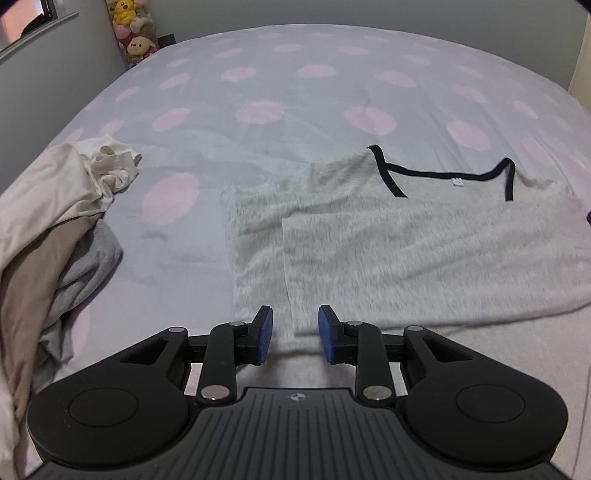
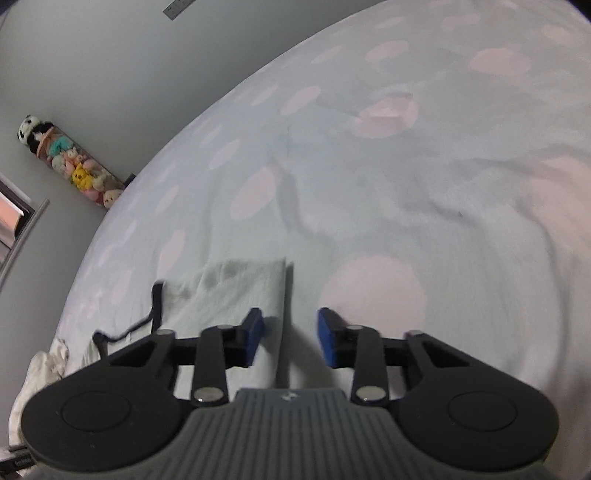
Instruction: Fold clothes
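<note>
A light grey T-shirt (image 1: pixel 406 240) with a black neck trim (image 1: pixel 443 173) lies flat on the bed, its left side folded inward. My left gripper (image 1: pixel 295 332) is open and empty, just above the shirt's near hem. In the right wrist view the same shirt (image 2: pixel 236 291) shows at lower left with its black trim (image 2: pixel 157 302). My right gripper (image 2: pixel 290 338) is open and empty, over the shirt's right edge, one finger above the cloth and one above the sheet.
The bed sheet (image 1: pixel 295 92) is pale blue with pink dots. A pile of white, beige and grey clothes (image 1: pixel 55 221) lies at the left. A tube of plush toys (image 1: pixel 135 29) stands in the corner by the wall.
</note>
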Motion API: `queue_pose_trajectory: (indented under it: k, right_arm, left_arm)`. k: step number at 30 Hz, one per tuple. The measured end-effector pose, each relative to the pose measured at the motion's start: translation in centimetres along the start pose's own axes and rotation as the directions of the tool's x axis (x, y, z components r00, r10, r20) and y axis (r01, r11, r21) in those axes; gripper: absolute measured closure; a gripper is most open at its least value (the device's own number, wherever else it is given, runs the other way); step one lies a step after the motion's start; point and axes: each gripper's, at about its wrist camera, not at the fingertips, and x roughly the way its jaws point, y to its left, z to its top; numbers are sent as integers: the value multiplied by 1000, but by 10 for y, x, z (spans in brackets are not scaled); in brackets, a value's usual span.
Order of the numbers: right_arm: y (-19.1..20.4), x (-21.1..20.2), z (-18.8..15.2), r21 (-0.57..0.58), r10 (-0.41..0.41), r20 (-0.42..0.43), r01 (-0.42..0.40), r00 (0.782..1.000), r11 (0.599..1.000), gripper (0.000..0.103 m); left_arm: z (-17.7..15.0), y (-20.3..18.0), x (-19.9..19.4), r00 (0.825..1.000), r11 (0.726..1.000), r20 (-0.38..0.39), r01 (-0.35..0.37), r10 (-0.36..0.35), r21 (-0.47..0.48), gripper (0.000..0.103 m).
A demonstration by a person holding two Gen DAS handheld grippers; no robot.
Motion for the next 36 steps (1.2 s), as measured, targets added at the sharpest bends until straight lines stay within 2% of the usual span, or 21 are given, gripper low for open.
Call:
queue_pose_trajectory:
  k: [3, 5, 8, 13, 16, 20, 21, 22, 23, 25, 29, 33, 34, 36]
  right_arm:
    - [-8, 16, 15, 68, 65, -26, -64, 998, 996, 76]
    - [-5, 19, 21, 68, 82, -33, -79, 996, 995, 99]
    - [5, 17, 27, -8, 44, -9, -44, 999, 999, 100]
    - [14, 23, 31, -59, -45, 9, 46, 999, 997, 99]
    - [14, 15, 33, -77, -117, 22, 118, 993, 990, 95]
    - [16, -21, 25, -116, -94, -19, 91, 995, 989, 92]
    - [18, -32, 18, -132, -100, -29, 96, 995, 987, 90]
    - [19, -43, 12, -147, -107, -39, 100, 993, 984, 84]
    - [20, -54, 3, -149, -103, -63, 92, 993, 985, 77]
    - [19, -74, -16, -139, -85, -114, 69, 990, 988, 70]
    - [27, -123, -65, -139, -23, -181, -2, 983, 990, 67]
    - [33, -168, -112, -111, 23, -211, -48, 977, 993, 58]
    - [33, -180, -124, -99, 36, -212, -58, 977, 993, 52]
    - [34, -200, -146, -97, 39, -202, -60, 979, 993, 49]
  left_arm:
    - [-4, 1, 12, 1000, 1000, -20, 13, -13, -20, 78]
    - [-8, 3, 17, 999, 999, -21, 25, -25, -32, 78]
    - [-10, 6, 19, 999, 998, -10, 40, -41, -50, 78]
    - [-9, 7, 13, 999, 998, -14, 33, -34, -60, 76]
    - [-14, 10, -4, 1000, 999, -2, 22, -22, -37, 76]
    - [-30, 17, -36, 1000, 1000, 7, 29, -29, -5, 76]
    - [-36, 18, -45, 999, 999, 8, 34, -34, 1, 76]
    - [-42, 19, -55, 999, 999, 9, 41, -41, 7, 76]
    - [-49, 21, -65, 999, 999, 9, 48, -49, 13, 76]
    - [-62, 20, -85, 998, 997, 16, 65, -66, 37, 76]
    - [-93, 13, -126, 994, 986, 25, 104, -108, 126, 75]
    - [-128, 3, -157, 992, 965, 23, 119, -128, 233, 59]
    - [-137, 1, -163, 991, 958, 22, 124, -134, 259, 59]
    - [-155, -3, -175, 988, 939, 16, 144, -156, 311, 59]
